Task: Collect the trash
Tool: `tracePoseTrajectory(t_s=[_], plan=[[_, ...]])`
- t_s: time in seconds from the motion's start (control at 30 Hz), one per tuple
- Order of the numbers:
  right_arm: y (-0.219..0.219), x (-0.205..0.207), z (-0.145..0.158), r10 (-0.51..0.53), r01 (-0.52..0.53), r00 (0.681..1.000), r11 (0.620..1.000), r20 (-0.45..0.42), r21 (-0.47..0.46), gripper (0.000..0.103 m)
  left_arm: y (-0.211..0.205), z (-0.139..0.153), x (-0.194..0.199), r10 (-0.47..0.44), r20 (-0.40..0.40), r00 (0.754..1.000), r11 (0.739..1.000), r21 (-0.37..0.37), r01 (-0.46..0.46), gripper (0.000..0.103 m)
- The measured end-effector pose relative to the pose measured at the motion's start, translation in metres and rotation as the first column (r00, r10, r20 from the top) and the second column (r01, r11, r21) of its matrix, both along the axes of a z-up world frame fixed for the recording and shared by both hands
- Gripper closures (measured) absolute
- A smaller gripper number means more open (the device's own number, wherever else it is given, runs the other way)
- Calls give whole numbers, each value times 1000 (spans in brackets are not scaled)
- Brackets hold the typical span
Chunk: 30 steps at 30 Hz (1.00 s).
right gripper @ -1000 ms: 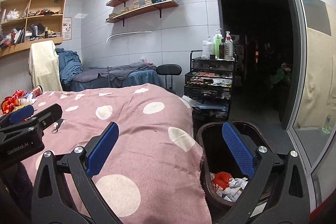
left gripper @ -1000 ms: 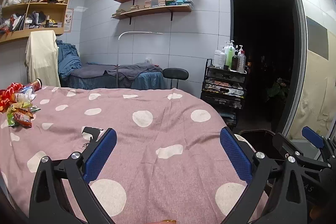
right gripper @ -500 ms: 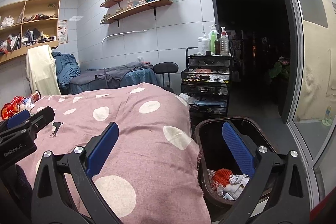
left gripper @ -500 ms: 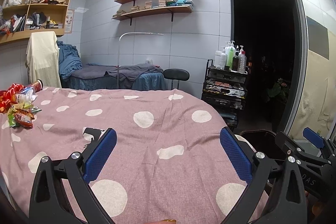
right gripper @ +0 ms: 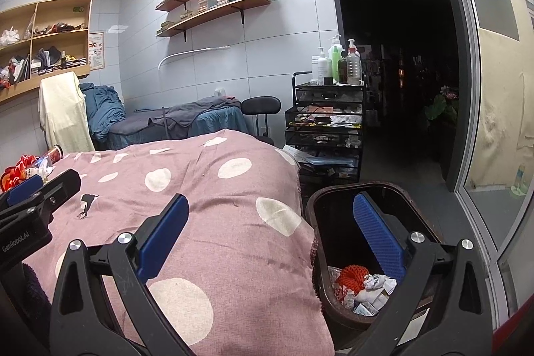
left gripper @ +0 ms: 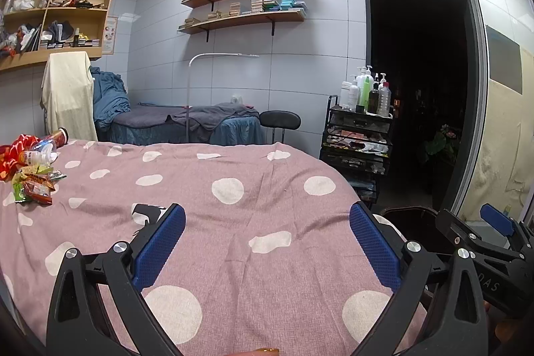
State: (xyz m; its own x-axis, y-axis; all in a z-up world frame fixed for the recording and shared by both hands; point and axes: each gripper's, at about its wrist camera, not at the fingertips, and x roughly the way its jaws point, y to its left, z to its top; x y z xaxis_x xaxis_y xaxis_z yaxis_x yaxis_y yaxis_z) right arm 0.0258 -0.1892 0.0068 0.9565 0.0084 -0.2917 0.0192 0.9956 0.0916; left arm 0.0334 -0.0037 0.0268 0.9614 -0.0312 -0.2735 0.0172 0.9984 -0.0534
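Left gripper (left gripper: 267,242): blue-padded fingers spread wide, nothing between them, held over the near middle of the pink polka-dot bedspread (left gripper: 233,199). Right gripper (right gripper: 270,236): fingers likewise wide apart and empty, straddling the bed's right edge, left finger over the spread, right finger over the mouth of the dark waste bin (right gripper: 333,196). Bin: on the floor just beside the bed's right side, holding crumpled paper and a red net bag (right gripper: 352,277). Trash pile (left gripper: 30,169): snack wrappers, a plastic bottle and a red bag, at the far left of the spread, well apart from both grippers; a small cup (left gripper: 60,134) lies just beyond it. Bedspread between pile and grippers: bare, lightly creased. Right of the bin: open floor, a glass door, a dark doorway (left gripper: 417,89). Far side: black trolley (right gripper: 327,122) topped with bottles, stool (left gripper: 279,119), massage bed with grey and blue covers, white tiled wall with two wooden shelves (left gripper: 243,19), cubby shelf at far left.
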Motion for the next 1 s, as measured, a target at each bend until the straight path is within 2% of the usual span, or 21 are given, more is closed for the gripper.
tracePoseTrajectory(t_s=[1.0], plan=[[-1,-1,-2,-4,4,1000,1000,-3,6,5,-6,1,-4,-5,9,1000,1000,6,5,5]])
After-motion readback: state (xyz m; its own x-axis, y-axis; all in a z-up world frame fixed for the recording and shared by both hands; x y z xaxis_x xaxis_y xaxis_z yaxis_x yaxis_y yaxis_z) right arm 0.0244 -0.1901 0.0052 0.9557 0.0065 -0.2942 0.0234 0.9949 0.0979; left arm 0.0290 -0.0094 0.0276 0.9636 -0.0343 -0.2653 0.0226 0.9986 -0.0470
